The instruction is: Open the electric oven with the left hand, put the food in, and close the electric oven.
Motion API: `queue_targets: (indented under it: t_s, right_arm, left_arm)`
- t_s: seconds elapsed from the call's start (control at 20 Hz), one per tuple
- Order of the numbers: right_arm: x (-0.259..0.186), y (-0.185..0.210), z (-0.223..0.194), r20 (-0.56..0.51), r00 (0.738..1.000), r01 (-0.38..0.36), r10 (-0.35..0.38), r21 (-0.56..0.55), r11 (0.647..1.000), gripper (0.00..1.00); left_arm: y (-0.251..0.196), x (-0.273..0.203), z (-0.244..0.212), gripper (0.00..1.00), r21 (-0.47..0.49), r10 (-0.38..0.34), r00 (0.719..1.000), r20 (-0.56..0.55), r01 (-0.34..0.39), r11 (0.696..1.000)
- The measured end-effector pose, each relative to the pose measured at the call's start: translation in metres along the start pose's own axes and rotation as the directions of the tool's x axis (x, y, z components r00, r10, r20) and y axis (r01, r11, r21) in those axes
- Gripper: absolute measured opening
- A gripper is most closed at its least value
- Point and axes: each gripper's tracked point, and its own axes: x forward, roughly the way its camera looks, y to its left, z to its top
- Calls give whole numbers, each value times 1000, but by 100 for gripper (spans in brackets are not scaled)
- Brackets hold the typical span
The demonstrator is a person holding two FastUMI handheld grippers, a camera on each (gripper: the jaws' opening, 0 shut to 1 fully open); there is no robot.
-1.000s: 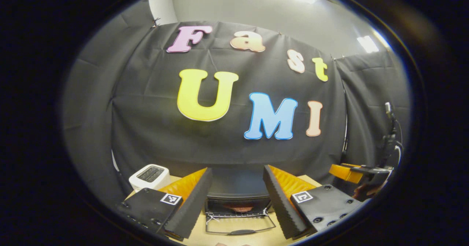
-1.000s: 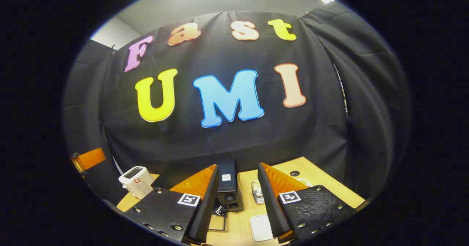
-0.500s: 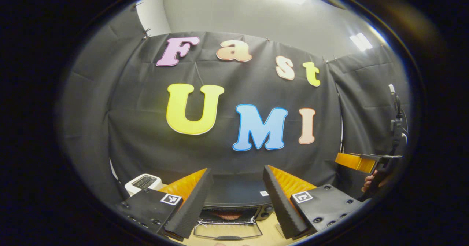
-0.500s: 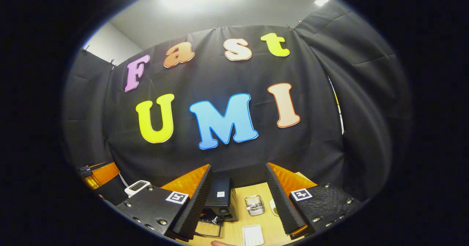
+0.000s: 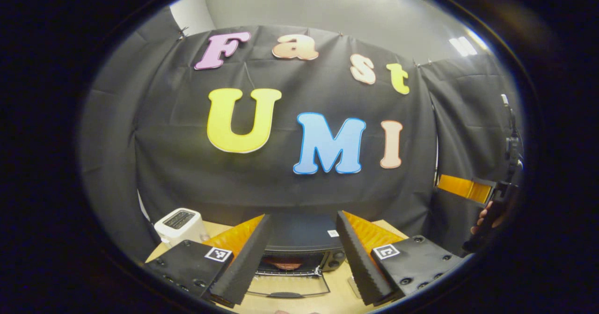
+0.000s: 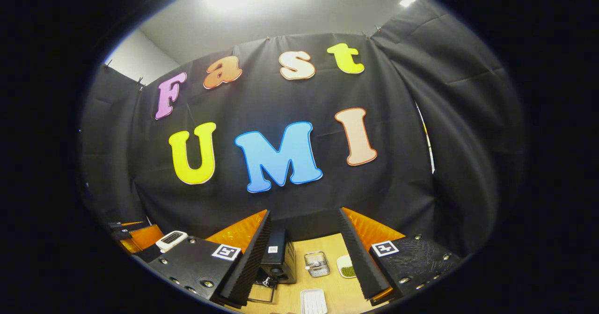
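Observation:
The black electric oven (image 5: 302, 239) stands on the wooden table straight ahead of my left gripper (image 5: 302, 218), whose jaws are open and empty. Its glass door (image 5: 288, 287) hangs down open, and something reddish, the food (image 5: 284, 265), lies on the rack inside. My right gripper (image 6: 304, 213) is also open and empty; from there the oven (image 6: 278, 258) is seen from its side, a little left of centre. In the left gripper view the right gripper (image 5: 465, 188) floats at the far right, held by a hand (image 5: 486, 216).
A white toaster (image 5: 180, 224) stands left of the oven. Right of the oven on the table (image 6: 337, 290) are a small metal basket (image 6: 317, 263), a little dish with green bits (image 6: 347, 270) and a white tray (image 6: 312, 301). Black cloth walls close the back and sides.
Both grippers have drawn back from the oven and stay open. The right gripper has risen and tilted up. The oven door stays down with the food inside.

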Motion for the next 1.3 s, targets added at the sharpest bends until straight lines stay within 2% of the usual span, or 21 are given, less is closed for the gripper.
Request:
queue_targets:
  t_s: [0.15, 0.2, 0.25, 0.3, 0.4, 0.5, 0.6, 0.65, 0.75, 0.8, 0.9, 0.95, 1.05, 1.15, 1.2, 1.3]
  right_arm:
    - [1, -4, -6, -17, 1000, 1, -1, -8, 1000, 87]
    - [0, -6, -7, -22, 1000, 4, -4, -10, 1000, 87]
    - [-1, -10, -10, -27, 1000, 5, -5, -12, 1000, 87]
    - [-1, -12, -12, -33, 999, 8, -8, -16, 1000, 87]
    - [-1, -17, -17, -51, 999, 11, -12, -20, 1000, 87]
    - [2, -17, -22, -70, 997, 13, -13, -11, 1000, 87]
    - [5, -19, -27, -89, 996, 15, -15, 0, 1000, 87]
    - [5, -19, -29, -93, 996, 16, -16, 5, 1000, 87]
    - [6, -22, -34, -101, 995, 20, -20, 4, 1000, 87]
    - [6, -24, -35, -105, 994, 22, -22, 1, 1000, 87]
    - [7, -27, -38, -111, 993, 28, -28, -3, 1000, 87]
    - [7, -29, -41, -114, 993, 32, -32, -2, 999, 87]
    - [7, -34, -45, -122, 992, 43, -42, 5, 999, 87]
    - [8, -39, -48, -131, 990, 54, -52, 12, 998, 87]
    - [8, -42, -49, -134, 989, 61, -58, 12, 998, 87]
    - [9, -48, -53, -142, 987, 75, -73, 12, 997, 87]
  left_arm:
    - [-4, 8, -26, 94, -8, -3, 998, -62, 3, 1000]
    - [-6, 11, -36, 98, -13, -6, 996, -91, 5, 1000]
    - [-6, 14, -46, 98, -18, -9, 993, -118, 7, 1000]
    - [-9, 17, -57, 94, -21, -12, 988, -152, 9, 1000]
    - [-9, 21, -77, 90, -18, -13, 977, -212, 9, 1000]
    - [-12, 24, -94, 94, -14, -19, 964, -266, 16, 1000]
    - [-13, 28, -119, 91, -26, -26, 942, -336, 18, 999]
    - [-12, 31, -132, 90, -34, -27, 927, -374, 16, 999]
    - [-11, 32, -160, 94, -46, -32, 892, -450, 13, 999]
    - [-10, 33, -172, 90, -46, -30, 878, -478, 9, 999]
    - [-7, 33, -194, 90, -41, -31, 847, -530, 11, 999]
    - [-5, 33, -208, 98, -39, -29, 828, -561, 9, 999]
    - [0, 32, -234, 90, -45, -28, 782, -623, -1, 999]
    - [5, 32, -264, 98, -44, -23, 731, -682, -9, 999]
    - [8, 31, -278, 90, -37, -21, 707, -707, -7, 999]
    - [15, 30, -305, 98, -31, -14, 658, -753, -15, 999]
